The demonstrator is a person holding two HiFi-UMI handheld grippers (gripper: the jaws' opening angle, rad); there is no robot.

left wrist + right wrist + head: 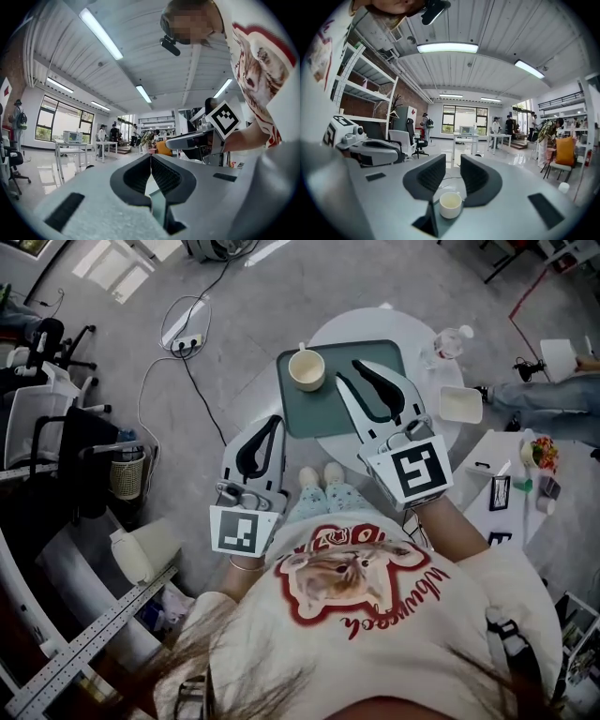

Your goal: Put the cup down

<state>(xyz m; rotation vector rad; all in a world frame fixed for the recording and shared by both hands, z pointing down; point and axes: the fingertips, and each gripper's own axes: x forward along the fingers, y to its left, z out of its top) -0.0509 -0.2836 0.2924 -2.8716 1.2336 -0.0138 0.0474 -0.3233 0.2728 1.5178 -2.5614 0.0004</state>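
Observation:
A cream cup (307,368) stands upright on the green tray (309,420), near its far left corner, with no gripper touching it. My right gripper (349,371) hangs above the tray just right of the cup, its jaws a narrow gap apart and empty. In the right gripper view the cup (450,205) shows far below, between the jaws of the right gripper (453,161). My left gripper (275,419) is held off the tray's near left corner, shut on nothing. In the left gripper view the left gripper (151,157) has its tips touching.
The tray lies on a small round white table (448,435) that also bears a water bottle (448,341) and a white square container (460,404). A power strip with cables (183,337) lies on the floor beyond. Office chairs and a basket (127,474) stand at the left.

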